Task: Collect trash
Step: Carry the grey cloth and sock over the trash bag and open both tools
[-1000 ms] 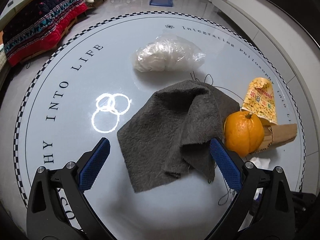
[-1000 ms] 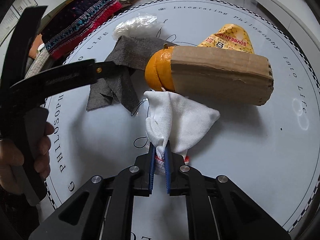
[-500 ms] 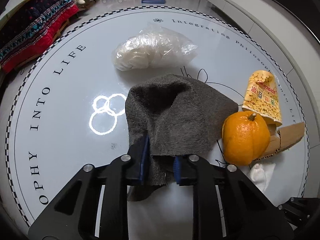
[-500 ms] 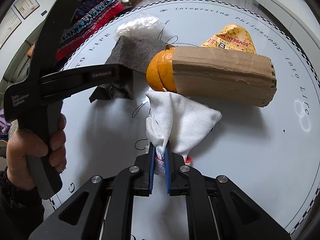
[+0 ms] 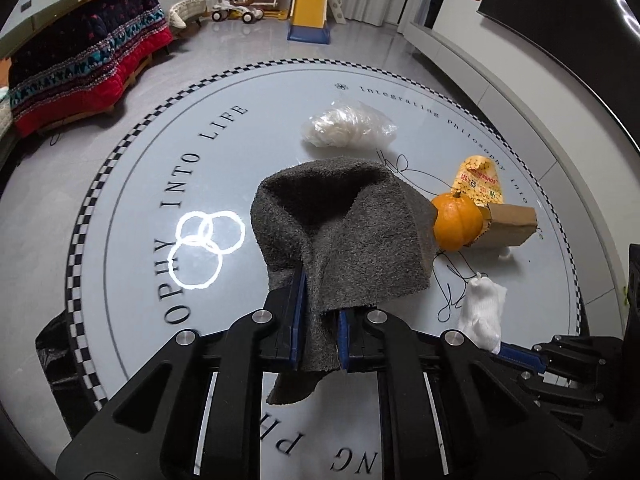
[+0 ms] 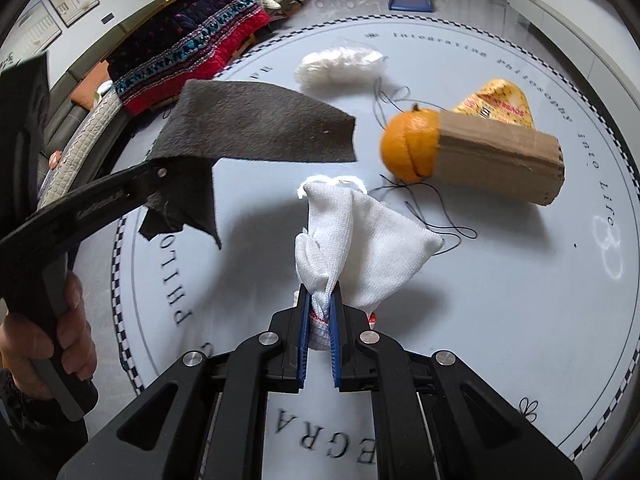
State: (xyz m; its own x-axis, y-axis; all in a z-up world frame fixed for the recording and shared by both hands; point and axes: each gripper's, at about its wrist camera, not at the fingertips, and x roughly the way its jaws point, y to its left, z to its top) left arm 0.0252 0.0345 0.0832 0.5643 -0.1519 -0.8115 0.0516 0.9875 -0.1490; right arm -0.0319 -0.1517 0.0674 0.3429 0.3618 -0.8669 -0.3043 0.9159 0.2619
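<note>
Round table (image 5: 120, 184) losing clutter: left hand-held gripper (image 5: 320, 332), open a second ago, now clamping and lifting grey cloth (image 5: 344, 232); right hand-held gripper (image 6: 319, 320) keeps gripping white pouch (image 6: 360, 240).

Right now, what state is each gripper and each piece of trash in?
Left gripper: shut on grey cloth.
Grey cloth: lifted, draped.
Right gripper: shut on white cloth pouch.
White cloth pouch: lifted.
Orange: on table.
Cardboard piece: against the orange.
Yellow snack bag: lying behind them.
Plastic bag: lying untouched.
</note>
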